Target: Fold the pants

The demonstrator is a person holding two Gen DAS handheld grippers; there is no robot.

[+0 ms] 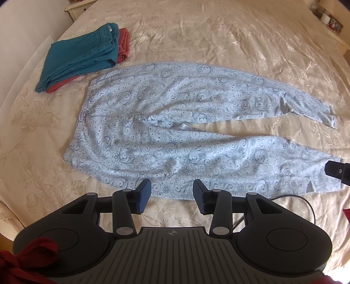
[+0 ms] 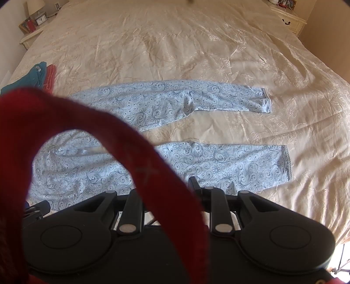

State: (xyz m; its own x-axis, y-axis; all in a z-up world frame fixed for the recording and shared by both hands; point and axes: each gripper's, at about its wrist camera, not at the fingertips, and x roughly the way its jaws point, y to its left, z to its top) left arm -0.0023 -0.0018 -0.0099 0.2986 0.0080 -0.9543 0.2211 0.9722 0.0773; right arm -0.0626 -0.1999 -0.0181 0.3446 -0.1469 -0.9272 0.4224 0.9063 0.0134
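Light blue pants with a dark swirl print lie flat on the cream bedspread, waistband to the left, both legs spread apart to the right. My left gripper is open and empty, just over the near edge of the near leg. In the right wrist view the pants show both leg hems at the right. My right gripper hangs at the near leg's edge; a red strap hides most of its fingers. Its tip also shows in the left wrist view.
A folded teal garment lies on a folded coral one at the bed's far left. Nightstands stand at the bed's corners. A black cable runs on the bedspread near the right.
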